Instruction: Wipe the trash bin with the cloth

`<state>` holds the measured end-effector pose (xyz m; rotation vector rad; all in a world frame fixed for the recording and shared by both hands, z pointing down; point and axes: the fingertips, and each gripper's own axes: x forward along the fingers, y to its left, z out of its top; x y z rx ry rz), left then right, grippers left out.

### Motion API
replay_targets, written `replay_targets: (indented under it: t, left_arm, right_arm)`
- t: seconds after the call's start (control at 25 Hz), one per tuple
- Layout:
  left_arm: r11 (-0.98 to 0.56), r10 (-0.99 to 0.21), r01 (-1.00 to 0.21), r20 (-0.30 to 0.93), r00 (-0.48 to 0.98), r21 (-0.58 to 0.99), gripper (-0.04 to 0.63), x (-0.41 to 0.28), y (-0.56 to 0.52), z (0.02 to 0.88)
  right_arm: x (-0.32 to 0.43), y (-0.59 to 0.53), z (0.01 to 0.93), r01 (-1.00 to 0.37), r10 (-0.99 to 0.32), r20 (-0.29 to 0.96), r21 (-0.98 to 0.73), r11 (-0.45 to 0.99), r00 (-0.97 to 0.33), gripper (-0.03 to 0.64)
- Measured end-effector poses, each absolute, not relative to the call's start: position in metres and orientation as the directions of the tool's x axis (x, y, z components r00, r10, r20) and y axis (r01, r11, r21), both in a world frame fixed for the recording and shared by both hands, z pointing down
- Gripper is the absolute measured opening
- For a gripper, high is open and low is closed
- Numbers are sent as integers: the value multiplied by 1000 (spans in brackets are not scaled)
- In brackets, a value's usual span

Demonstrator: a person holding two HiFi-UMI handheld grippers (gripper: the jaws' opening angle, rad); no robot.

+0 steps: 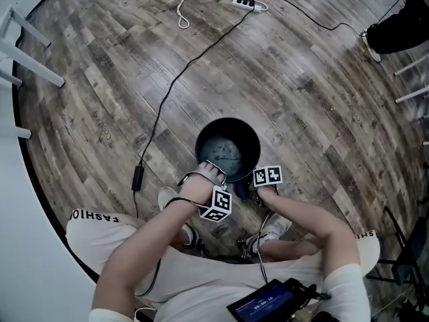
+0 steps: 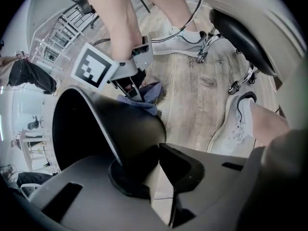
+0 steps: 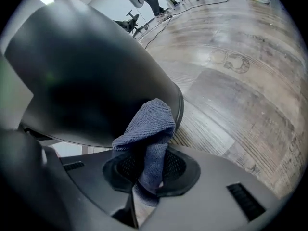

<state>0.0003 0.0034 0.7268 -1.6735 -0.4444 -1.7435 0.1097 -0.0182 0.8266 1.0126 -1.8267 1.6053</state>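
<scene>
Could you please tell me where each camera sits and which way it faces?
Head view: on the person's head, facing steeply down at the trash bin on the floor; forearms, lap, left gripper and right gripper show.
Left gripper view: on the left gripper, looking along its jaws, shut on the bin's rim; legs and shoes show.
Right gripper view: on the right gripper, looking along its jaws, shut on the cloth beside the bin.
Shared: all three show the bin.

Black trash bin (image 1: 213, 134) upright; blue cloth (image 3: 150, 125) bunched beside it.
</scene>
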Motion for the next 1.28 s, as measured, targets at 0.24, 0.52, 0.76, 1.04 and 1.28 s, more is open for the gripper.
replay_targets:
  t: [0.24,0.52,0.76,1.04,1.28]
  left_arm:
    - [-722,-226,661,973,51,-203,67,1,3,727]
    - [-760,-238,613,970,48,-217,69,6,5,728]
    - [-808,-232,539,970,77,-237,84,17,11,728]
    - [-845,-162,494,978,129,-205,175,21,13,717]
    - [-747,-257,608,960,109,-269,124,7,5,723]
  right_arm:
    - [123,-27,878,-822,-230,802,-569,-17,-551,74]
    - [132,-25,860,-824,-205,824,-556,-107,-529,74]
    - [141,-24,783,-806,-192,796,-591,-40,-574,74]
    - [140,2,683,-744,-214,730,-668,-22,-649,74]
    - [113,11,643,-675,-236,662,-737,-32,-711,74]
